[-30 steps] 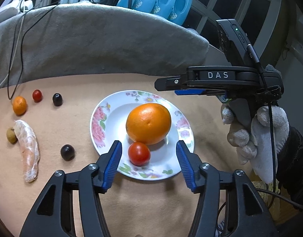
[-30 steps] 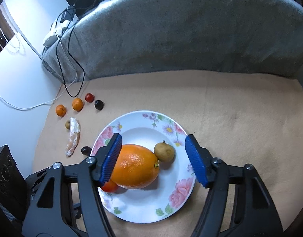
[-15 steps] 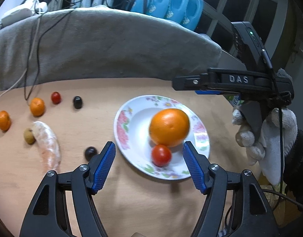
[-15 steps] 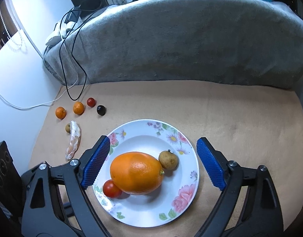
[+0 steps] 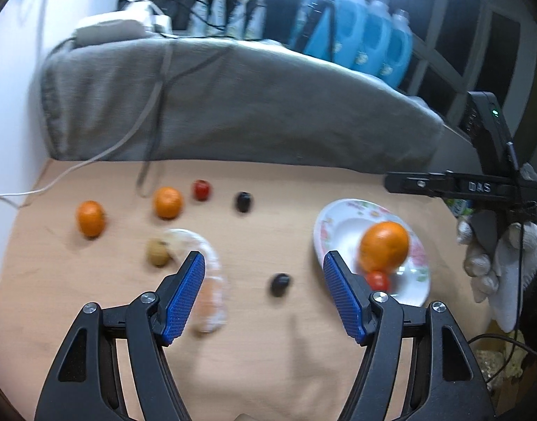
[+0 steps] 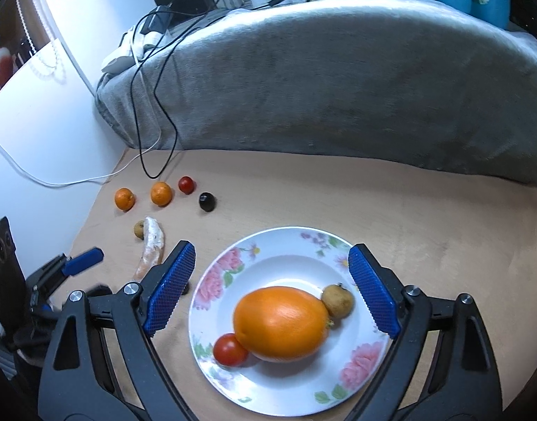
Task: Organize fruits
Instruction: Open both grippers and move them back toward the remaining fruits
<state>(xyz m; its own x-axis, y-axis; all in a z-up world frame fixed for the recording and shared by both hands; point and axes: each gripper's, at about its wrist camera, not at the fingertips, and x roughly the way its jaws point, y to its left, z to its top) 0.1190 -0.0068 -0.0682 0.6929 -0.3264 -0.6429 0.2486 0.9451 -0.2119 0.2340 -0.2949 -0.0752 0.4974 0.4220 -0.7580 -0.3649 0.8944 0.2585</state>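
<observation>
A floral plate (image 6: pixel 268 256) holds a big orange (image 6: pixel 280 322), a red tomato (image 6: pixel 230 349) and a small brown fruit (image 6: pixel 337 300). My right gripper (image 6: pixel 272 291) is open and empty above the plate. My left gripper (image 5: pixel 265 291) is open and empty over the table left of the plate (image 5: pixel 333 221), above a dark grape (image 5: pixel 280 283). A peeled citrus segment (image 5: pixel 209 280) lies by its left finger. Two small oranges (image 5: pixel 167 202) (image 5: pixel 90 218), a red tomato (image 5: pixel 202 189), a dark grape (image 5: pixel 243 201) and a brown fruit (image 5: pixel 157 252) lie on the left.
A grey blanket-covered mound (image 6: pixel 321 80) bounds the table's far side, with cables (image 6: pixel 153 112) trailing down onto the table's back left corner. A white wall (image 6: pixel 40 133) stands on the left. Blue detergent bottles (image 5: pixel 356 42) stand behind the mound.
My left gripper has swung left off the plate toward the loose fruit, leaving the tomato on the plate. My right gripper has pulled back and opened wider above the plate.
</observation>
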